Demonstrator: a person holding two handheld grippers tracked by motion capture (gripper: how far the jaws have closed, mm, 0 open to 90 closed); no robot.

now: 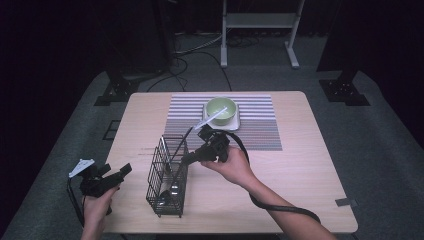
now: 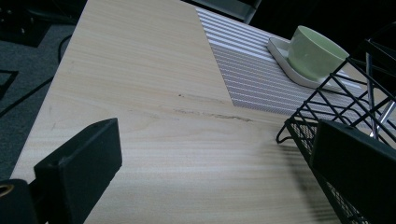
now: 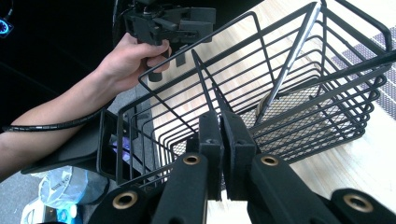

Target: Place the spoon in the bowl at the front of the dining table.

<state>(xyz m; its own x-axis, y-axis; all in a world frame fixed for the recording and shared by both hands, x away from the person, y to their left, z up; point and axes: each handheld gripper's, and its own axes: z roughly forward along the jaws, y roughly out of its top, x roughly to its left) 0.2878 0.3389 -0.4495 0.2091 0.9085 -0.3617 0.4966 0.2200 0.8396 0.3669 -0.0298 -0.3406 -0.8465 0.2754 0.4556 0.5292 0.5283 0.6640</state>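
Observation:
A black wire cutlery basket stands upright on the wooden table, with metal utensils in it. My right gripper reaches its top right rim. In the right gripper view its jaws are pressed together on a thin wire of the basket, and a metal handle leans inside. My left gripper is held left of the basket, apart from it. Its jaws stand wide open over bare wood, with the basket's corner beside the right jaw.
A green bowl with a white utensil in it sits on a white square plate. The plate rests on a striped placemat beyond the basket. The left table edge is near my left hand.

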